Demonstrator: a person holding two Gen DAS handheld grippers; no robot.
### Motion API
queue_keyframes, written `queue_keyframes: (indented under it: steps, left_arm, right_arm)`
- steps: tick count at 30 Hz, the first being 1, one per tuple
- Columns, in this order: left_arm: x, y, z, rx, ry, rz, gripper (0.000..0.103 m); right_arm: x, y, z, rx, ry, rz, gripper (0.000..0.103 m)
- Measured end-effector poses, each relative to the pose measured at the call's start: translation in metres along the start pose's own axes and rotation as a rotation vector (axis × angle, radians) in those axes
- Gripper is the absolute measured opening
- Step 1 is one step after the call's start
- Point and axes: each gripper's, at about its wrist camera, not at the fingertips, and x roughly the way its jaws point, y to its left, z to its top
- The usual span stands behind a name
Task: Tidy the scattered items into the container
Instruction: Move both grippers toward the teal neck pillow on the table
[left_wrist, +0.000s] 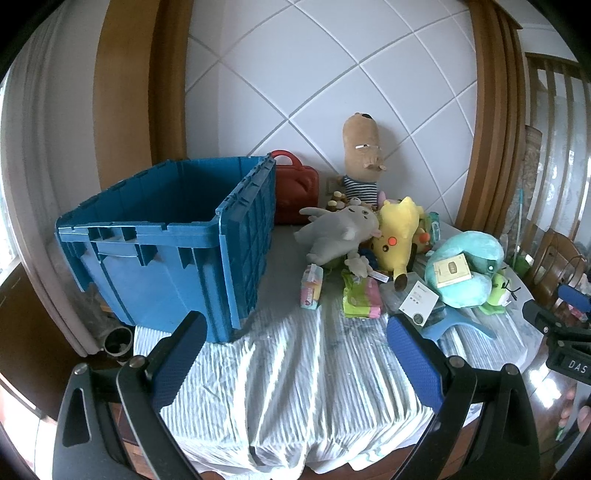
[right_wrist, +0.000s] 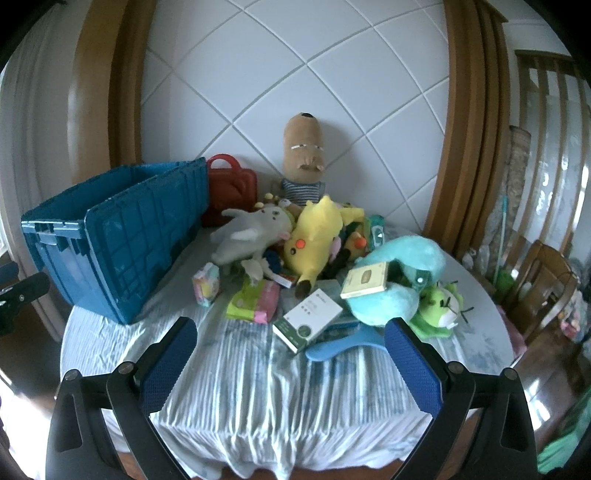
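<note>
Both grippers hung over the near edge of the desk, tilted downward. The left gripper and the right gripper each had their jaws spread wide, with nothing between them. The blue crate stood open and apparently empty on the left of the desk. The scattered things lay heaped to its right: a grey plush, a yellow plush, a teal neck pillow, a white-and-green box and a blue hanger. No item had yet been picked. A sensible start was probably the nearest loose piece, the box, gripped across its narrow sides. Soft toys likely needed a deep bite on the body, not a limb, before being carried over the crate's rim.
</note>
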Motion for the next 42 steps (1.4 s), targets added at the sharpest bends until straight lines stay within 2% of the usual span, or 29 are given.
queue_keyframes:
  steps: [7,12,17,22,25,30,34,38,42]
  left_arm:
    - [0.008,-0.006,0.000,0.006,0.015,-0.006,0.099]
    - [0.037,-0.007,-0.002,0.015,0.033,-0.009,0.099]
    - [0.068,-0.023,-0.001,0.011,0.087,-0.008,0.099]
    - [0.113,-0.058,0.008,0.022,0.115,0.001,0.099]
    - [0.143,-0.083,0.013,0.016,0.191,0.000,0.099]
    - [0.194,-0.128,0.032,0.005,0.202,0.007,0.099]
    - [0.227,-0.161,0.039,0.016,0.257,0.008,0.099]
    - [0.251,-0.182,0.052,0.025,0.287,-0.006,0.099]
    - [0.272,-0.202,0.067,0.046,0.278,-0.053,0.099]
  right_arm:
    - [0.012,-0.002,-0.001,0.011,0.018,-0.002,0.103]
    - [0.030,-0.011,-0.004,0.016,0.049,-0.004,0.103]
    - [0.060,-0.034,-0.006,0.041,0.091,-0.009,0.103]
    - [0.102,-0.071,-0.005,0.048,0.137,-0.007,0.103]
    - [0.133,-0.098,0.004,0.046,0.163,0.000,0.103]
    - [0.182,-0.144,0.020,0.036,0.195,0.010,0.103]
    - [0.218,-0.177,0.028,0.035,0.233,0.007,0.103]
    - [0.239,-0.197,0.035,0.047,0.253,0.008,0.103]
    - [0.250,-0.212,0.043,0.067,0.252,-0.028,0.103]
